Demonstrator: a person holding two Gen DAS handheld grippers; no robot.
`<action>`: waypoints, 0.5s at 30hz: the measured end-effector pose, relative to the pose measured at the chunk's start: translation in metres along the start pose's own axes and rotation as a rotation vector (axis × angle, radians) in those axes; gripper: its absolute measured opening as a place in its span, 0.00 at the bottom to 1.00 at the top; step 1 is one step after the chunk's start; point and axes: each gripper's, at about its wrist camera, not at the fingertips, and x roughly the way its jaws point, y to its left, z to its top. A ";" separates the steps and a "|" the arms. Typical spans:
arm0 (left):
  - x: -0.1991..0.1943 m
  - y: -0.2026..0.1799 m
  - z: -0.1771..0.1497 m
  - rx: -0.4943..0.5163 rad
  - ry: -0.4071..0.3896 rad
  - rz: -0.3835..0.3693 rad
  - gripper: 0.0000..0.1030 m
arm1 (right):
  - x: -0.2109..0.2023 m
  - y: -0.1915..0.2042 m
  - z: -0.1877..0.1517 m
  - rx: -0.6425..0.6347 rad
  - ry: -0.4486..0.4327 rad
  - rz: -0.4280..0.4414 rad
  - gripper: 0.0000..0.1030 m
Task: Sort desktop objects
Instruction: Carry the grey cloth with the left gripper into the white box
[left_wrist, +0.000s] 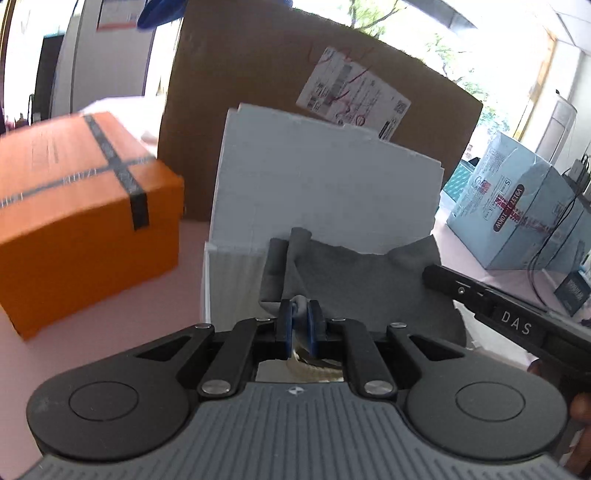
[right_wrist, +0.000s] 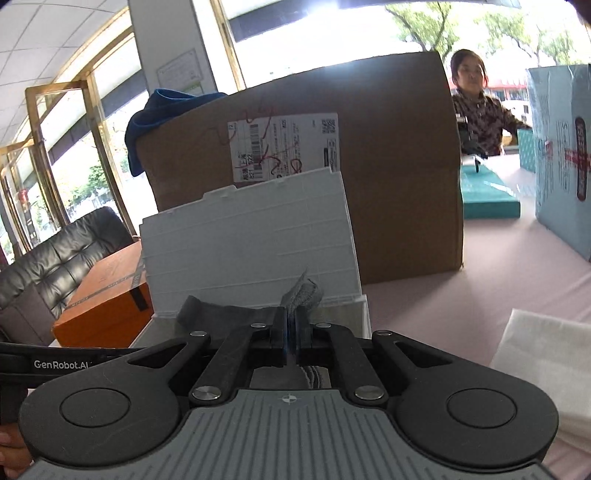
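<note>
A grey cloth (left_wrist: 362, 273) hangs stretched over a white storage box (left_wrist: 325, 177) with its lid raised. My left gripper (left_wrist: 299, 321) is shut on one bunched edge of the cloth. In the right wrist view the same grey cloth (right_wrist: 236, 314) spans in front of the white box (right_wrist: 251, 240), and my right gripper (right_wrist: 291, 332) is shut on its other edge, a corner poking up above the fingers. The right gripper's black body (left_wrist: 517, 317) enters the left view from the right. What lies under the cloth is hidden.
A big brown cardboard box (left_wrist: 266, 74) stands behind the white box. An orange box (left_wrist: 81, 206) sits to the left, light blue boxes (left_wrist: 517, 206) to the right. A white sheet (right_wrist: 546, 354) lies at the right. A person (right_wrist: 476, 107) sits across the pink table (right_wrist: 480, 266).
</note>
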 end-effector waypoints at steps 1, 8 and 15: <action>-0.001 0.000 0.000 0.002 -0.005 0.005 0.07 | -0.001 0.000 0.000 0.007 0.012 -0.002 0.04; 0.001 -0.001 -0.001 0.004 0.015 0.011 0.07 | 0.015 0.011 0.012 -0.059 0.093 -0.053 0.04; 0.006 0.001 0.000 0.014 0.028 0.018 0.08 | 0.030 0.026 0.012 -0.104 0.161 -0.146 0.04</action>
